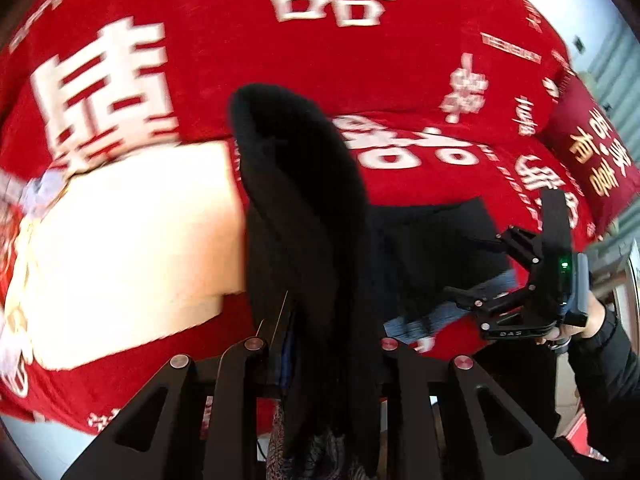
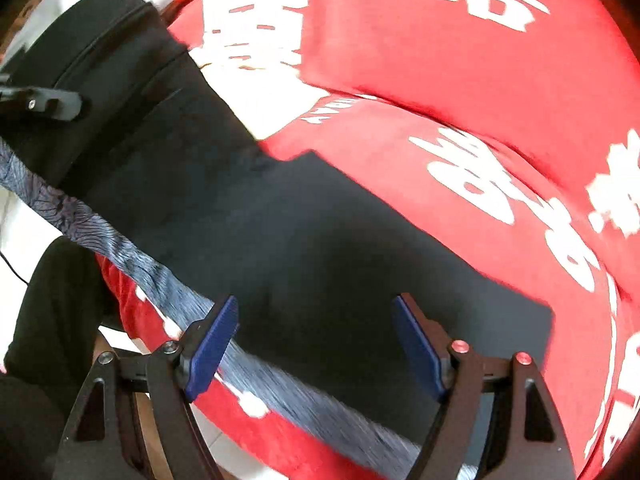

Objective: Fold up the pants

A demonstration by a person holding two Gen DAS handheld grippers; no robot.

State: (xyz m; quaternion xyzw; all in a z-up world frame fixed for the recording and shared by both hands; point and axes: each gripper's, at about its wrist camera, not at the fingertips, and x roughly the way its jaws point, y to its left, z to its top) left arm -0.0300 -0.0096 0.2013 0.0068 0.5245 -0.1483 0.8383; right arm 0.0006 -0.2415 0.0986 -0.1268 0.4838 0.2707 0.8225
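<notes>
The black pants (image 2: 320, 240) lie spread on a red blanket (image 2: 460, 80), with a grey-blue patterned band (image 2: 132, 264) along their near edge. My left gripper (image 1: 320, 344) is shut on a bunched fold of the pants (image 1: 304, 200), which rises from between its jaws and hides the pads. My right gripper (image 2: 316, 320) hovers over the flat black cloth, open, with nothing between its blue pads (image 2: 214, 346). In the left wrist view the right gripper (image 1: 476, 266) shows at the right, over the pants' edge. A finger (image 2: 48, 104) of the left gripper shows at upper left in the right wrist view.
The red blanket (image 1: 360, 60) bears large white characters and a cream patch (image 1: 140, 240). A red pillow (image 1: 592, 152) lies at the far right. A person's hand and black sleeve (image 1: 600, 360) hold the right gripper. A black-clad leg (image 2: 48, 300) stands beside the blanket's near edge.
</notes>
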